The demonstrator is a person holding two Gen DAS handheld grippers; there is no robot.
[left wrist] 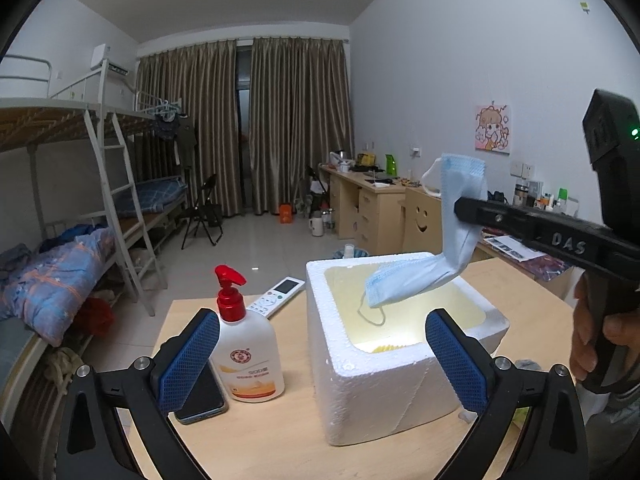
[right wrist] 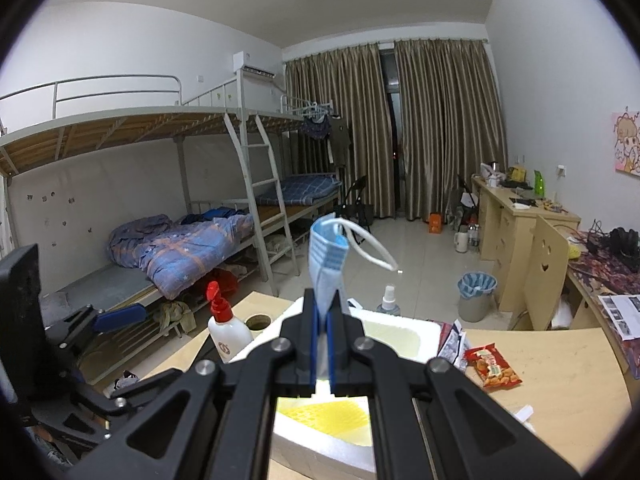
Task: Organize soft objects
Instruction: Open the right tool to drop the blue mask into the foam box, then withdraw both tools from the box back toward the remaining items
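Dorm room, light wood table [left wrist: 520, 292] up front. Left gripper [left wrist: 322, 354] sits low at the near edge, blue pads spread wide, nothing between them; it frames the white foam box [left wrist: 360, 384] and the lotion bottle [left wrist: 248, 344] with the red pump. A dark phone [left wrist: 204, 400] lies flat just under its left pad, touching the bottle's base. White remote [left wrist: 276, 294] lies behind the bottle, beside the box's left wall.

Right gripper [right wrist: 326, 316], held by a hand [left wrist: 592, 332] on the pistol grip, reaches in from the right above the box. Its jaws are pinched together on the blue face mask [left wrist: 424, 268]. Mask is folded over the fingers: one end sticks up above them, the other droops down over the box opening, ear loop dangling inside, not resting on the floor of the box. Something yellow, ribbed, lies in the box bottom; can't identify it.

Right of the box: a red snack packet [right wrist: 494, 366] and a second crumpled wrapper on the table. A small spray bottle [right wrist: 388, 300] stands past the box's far edge.

Further back: bunk beds [right wrist: 168, 184] along the left wall, desks [right wrist: 516, 224] along the right wall, bin on the tiled floor, brown curtains [right wrist: 400, 120] closing the far end.
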